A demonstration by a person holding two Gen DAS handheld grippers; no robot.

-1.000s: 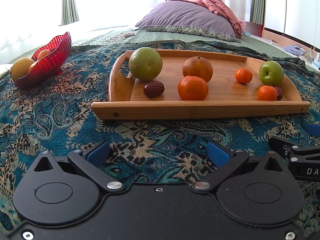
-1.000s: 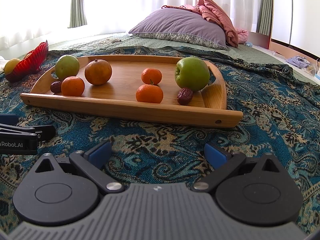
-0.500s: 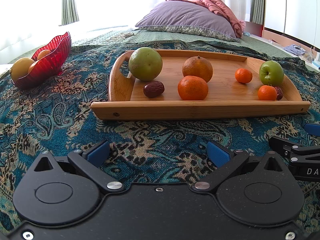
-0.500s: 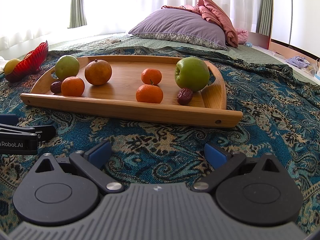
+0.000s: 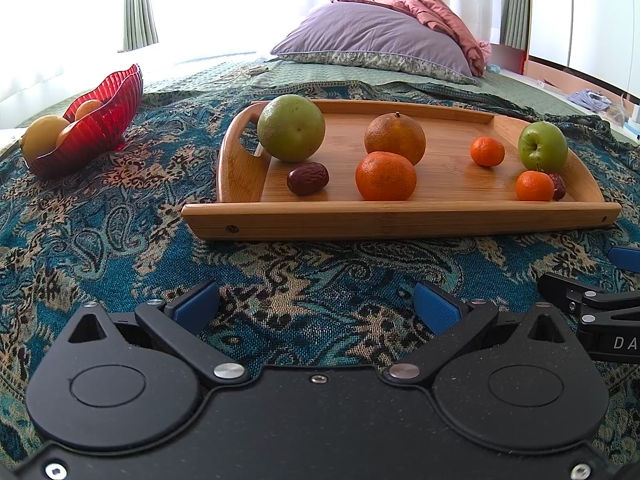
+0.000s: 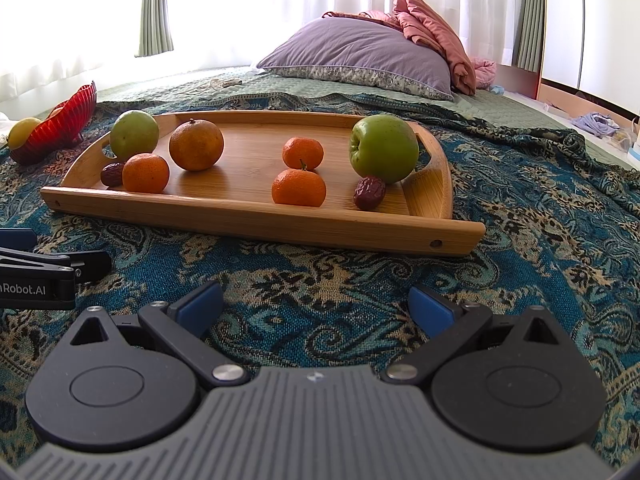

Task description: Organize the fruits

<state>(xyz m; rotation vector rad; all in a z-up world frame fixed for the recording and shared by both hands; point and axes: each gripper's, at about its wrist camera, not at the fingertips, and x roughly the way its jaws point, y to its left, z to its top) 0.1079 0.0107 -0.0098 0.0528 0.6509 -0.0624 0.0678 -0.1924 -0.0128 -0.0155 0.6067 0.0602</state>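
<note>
A wooden tray (image 5: 400,224) (image 6: 256,220) lies on a patterned blue cloth. It holds a large green fruit (image 5: 291,128) (image 6: 134,134), a green apple (image 5: 543,146) (image 6: 383,148), several oranges and mandarins (image 5: 385,176) (image 6: 299,187), and two red dates (image 5: 307,178) (image 6: 369,198). A red glass bowl (image 5: 92,132) (image 6: 56,126) with yellow and orange fruit stands to the tray's left. My left gripper (image 5: 316,304) and right gripper (image 6: 316,304) are both open and empty, low over the cloth in front of the tray.
A purple pillow (image 5: 376,46) and pink bedding (image 5: 436,8) lie behind the tray. The right gripper's side shows at the right edge of the left wrist view (image 5: 592,312). The left gripper's side shows at the left edge of the right wrist view (image 6: 40,276).
</note>
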